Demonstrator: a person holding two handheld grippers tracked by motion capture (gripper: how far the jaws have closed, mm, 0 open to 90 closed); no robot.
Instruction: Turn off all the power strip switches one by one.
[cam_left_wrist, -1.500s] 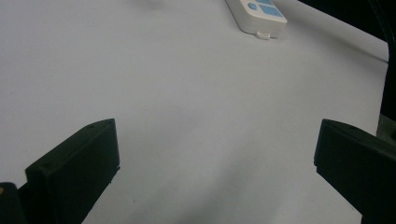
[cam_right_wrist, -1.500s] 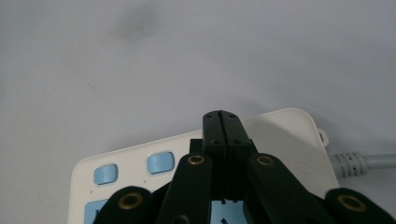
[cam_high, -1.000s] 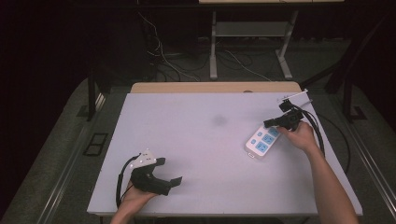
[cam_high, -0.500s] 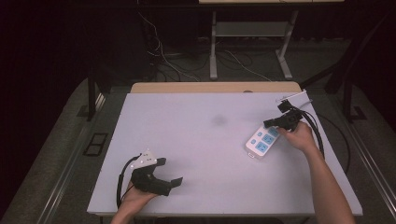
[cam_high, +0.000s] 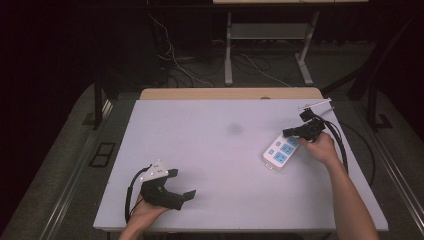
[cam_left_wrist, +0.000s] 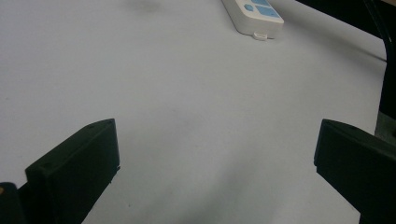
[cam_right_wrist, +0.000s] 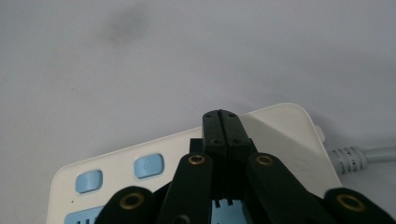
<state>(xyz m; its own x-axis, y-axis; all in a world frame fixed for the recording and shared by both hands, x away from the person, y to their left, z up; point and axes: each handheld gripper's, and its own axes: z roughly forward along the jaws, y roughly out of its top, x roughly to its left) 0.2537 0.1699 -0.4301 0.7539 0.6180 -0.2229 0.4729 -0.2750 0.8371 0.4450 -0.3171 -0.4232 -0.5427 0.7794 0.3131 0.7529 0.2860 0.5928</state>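
Observation:
A white power strip (cam_high: 281, 151) with blue sockets and buttons lies on the right part of the white table (cam_high: 220, 150); its near end reaches into the left gripper view as the strip (cam_left_wrist: 254, 16). My right gripper (cam_high: 287, 133) is shut, jaws pressed together with nothing between them, tips over the strip's far end (cam_right_wrist: 280, 126) in the right gripper view (cam_right_wrist: 222, 116). A grey cord (cam_right_wrist: 364, 156) leaves that end. My left gripper (cam_high: 186, 194) rests at the front left, open, jaws wide apart over bare table (cam_left_wrist: 215, 154).
A wooden board (cam_high: 230, 93) edges the table's far side. Cables (cam_high: 357, 145) trail off the right edge near my right forearm (cam_high: 350, 200). A faint dark smudge (cam_high: 234, 129) marks the table's middle. Metal legs and wires stand on the dark floor beyond.

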